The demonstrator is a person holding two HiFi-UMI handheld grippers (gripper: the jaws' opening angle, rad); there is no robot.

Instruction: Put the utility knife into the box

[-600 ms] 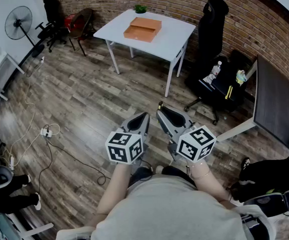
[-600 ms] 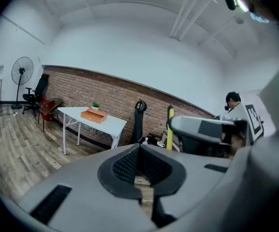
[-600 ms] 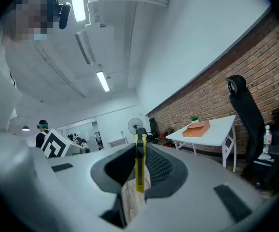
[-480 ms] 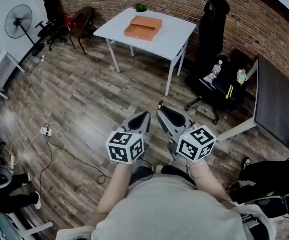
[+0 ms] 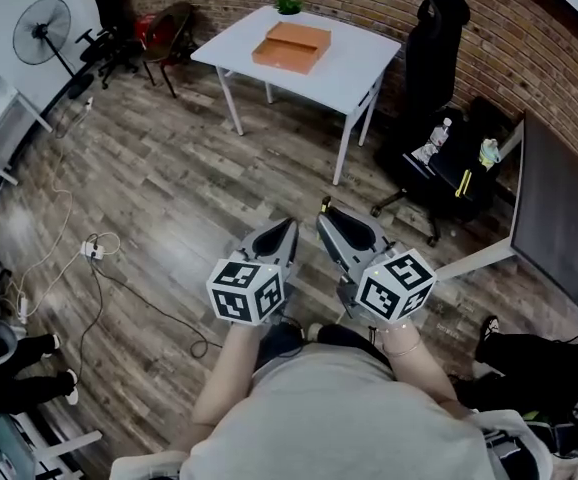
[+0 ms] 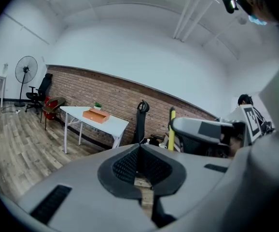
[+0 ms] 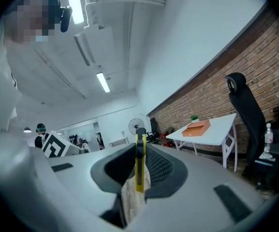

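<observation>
One standing fan (image 5: 41,31) stands at the far left, by the wall. Nearer, in the middle, the person holds two grippers side by side over the wooden floor (image 5: 159,198). The left gripper (image 5: 289,229) has its jaws together with nothing between them. Far beyond it, one white surface (image 5: 349,68) carries one orange box (image 5: 291,47) and one small green plant (image 5: 288,5) at its far edge. The box looks open-topped, though from here that is hard to be sure of. Just right of the left one, the right gripper (image 5: 328,214) is clamped on the single yellow utility knife (image 7: 140,166), which stands upright between its pads, well apart from the box. To the right of the surface are two black office chairs (image 5: 437,30), the nearer one (image 5: 447,168) holding a bottle.
</observation>
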